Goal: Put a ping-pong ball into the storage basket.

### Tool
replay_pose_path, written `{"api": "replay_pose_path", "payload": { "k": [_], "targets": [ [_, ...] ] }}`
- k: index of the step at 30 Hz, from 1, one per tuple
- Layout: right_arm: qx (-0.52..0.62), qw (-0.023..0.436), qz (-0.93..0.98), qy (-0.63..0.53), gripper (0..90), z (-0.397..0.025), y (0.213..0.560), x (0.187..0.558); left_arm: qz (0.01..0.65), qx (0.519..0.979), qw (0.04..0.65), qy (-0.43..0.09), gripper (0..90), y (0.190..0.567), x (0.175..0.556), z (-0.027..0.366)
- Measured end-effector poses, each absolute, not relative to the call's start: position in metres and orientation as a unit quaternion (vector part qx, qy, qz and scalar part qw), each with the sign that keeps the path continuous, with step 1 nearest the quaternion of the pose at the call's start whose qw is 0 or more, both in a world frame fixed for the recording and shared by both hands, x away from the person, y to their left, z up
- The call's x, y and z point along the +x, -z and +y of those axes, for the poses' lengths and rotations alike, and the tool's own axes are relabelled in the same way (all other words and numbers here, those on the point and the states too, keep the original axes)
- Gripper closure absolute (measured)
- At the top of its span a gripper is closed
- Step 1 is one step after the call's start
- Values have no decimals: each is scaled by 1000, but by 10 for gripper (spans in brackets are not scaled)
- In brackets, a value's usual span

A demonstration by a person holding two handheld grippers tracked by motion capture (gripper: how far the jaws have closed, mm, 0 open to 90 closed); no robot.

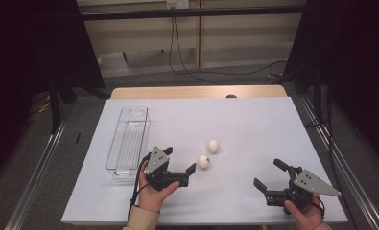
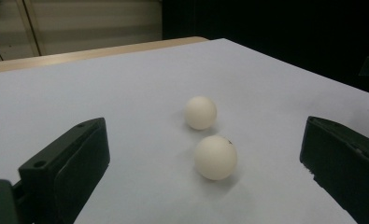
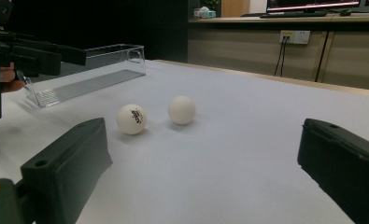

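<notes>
Two white table-tennis balls lie close together on the white table sheet [image 1: 244,129]: the near ball [image 1: 203,161] [image 2: 215,157] [image 3: 131,119] carries small printed lettering, and the far ball [image 1: 213,146] [image 2: 201,112] [image 3: 181,110] is plain. My left gripper [image 1: 179,161] [image 2: 205,172] is open, low over the sheet, with the near ball just ahead between its jaws and untouched. My right gripper [image 1: 270,175] [image 3: 205,172] is open with nothing in it, at the front right, well apart from both balls.
A clear plastic tray [image 1: 128,141] [image 3: 86,77] with nothing visible inside lies lengthwise at the sheet's left side, just left of my left hand. The wooden table edge [image 1: 196,91] runs along the back. Cables hang on the floor behind the table.
</notes>
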State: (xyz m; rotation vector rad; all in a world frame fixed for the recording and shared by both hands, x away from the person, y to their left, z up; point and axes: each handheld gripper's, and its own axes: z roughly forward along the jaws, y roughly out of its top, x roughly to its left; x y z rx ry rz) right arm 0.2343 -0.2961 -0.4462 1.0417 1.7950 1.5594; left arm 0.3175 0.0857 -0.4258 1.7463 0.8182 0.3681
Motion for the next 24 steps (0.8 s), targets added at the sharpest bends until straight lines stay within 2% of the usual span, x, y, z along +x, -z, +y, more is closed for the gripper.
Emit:
{"api": "replay_pose_path", "payload": {
  "k": [24],
  "targets": [
    [386,268,667,-578,17,-296,447,234,339,754,542,-151,18,431,326,69]
  ]
}}
